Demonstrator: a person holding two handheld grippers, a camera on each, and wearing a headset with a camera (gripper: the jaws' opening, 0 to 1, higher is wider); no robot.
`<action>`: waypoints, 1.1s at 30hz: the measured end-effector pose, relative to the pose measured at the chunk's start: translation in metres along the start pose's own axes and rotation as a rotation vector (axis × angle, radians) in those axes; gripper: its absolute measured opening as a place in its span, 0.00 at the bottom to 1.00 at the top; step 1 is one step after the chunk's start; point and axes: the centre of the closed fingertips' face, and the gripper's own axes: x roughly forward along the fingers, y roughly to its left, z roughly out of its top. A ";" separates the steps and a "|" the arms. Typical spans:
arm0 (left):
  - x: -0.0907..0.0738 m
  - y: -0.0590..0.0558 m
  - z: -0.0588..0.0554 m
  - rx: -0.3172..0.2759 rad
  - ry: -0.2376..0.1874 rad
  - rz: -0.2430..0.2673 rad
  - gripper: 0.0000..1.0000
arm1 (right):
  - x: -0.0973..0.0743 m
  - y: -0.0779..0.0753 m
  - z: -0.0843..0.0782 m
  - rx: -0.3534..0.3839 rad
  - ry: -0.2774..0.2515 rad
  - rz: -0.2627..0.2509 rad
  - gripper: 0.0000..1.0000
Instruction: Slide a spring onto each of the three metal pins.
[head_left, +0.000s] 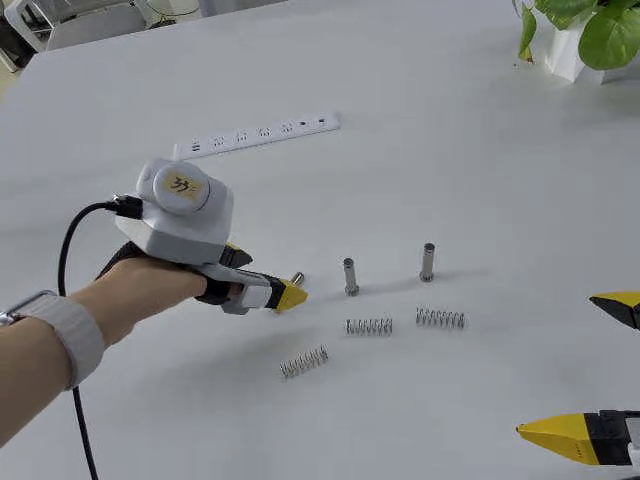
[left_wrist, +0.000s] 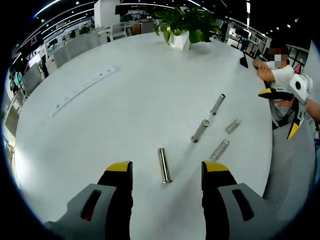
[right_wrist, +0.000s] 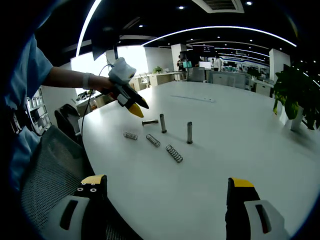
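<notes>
The table (head_left: 480, 180) is plain white, as is the power strip (head_left: 257, 135). Pins (head_left: 350, 277) and springs (head_left: 369, 326) are silver-grey. The left gripper (head_left: 293, 293) is pale grey with black, yellow-tipped jaws; the plant (head_left: 590, 25) is green.

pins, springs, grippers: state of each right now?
Left pin: lying on its side, bare, at the left gripper's tips.
Middle pin: upright, bare.
Right pin: upright, bare.
Left spring: lying loose, on no pin.
Middle spring: same.
Right spring: same.
Left gripper: open, holding nothing.
Right gripper: open wide, empty.
</notes>
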 end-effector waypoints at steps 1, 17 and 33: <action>0.002 0.001 -0.001 0.009 0.010 0.002 0.49 | 0.000 0.000 0.000 0.002 0.000 0.000 1.00; 0.027 0.011 -0.004 -0.010 0.100 0.021 0.29 | -0.002 0.002 -0.006 0.022 -0.007 -0.006 0.99; 0.042 0.009 -0.009 -0.035 0.157 0.004 0.12 | -0.003 -0.002 -0.009 0.041 -0.013 -0.017 0.99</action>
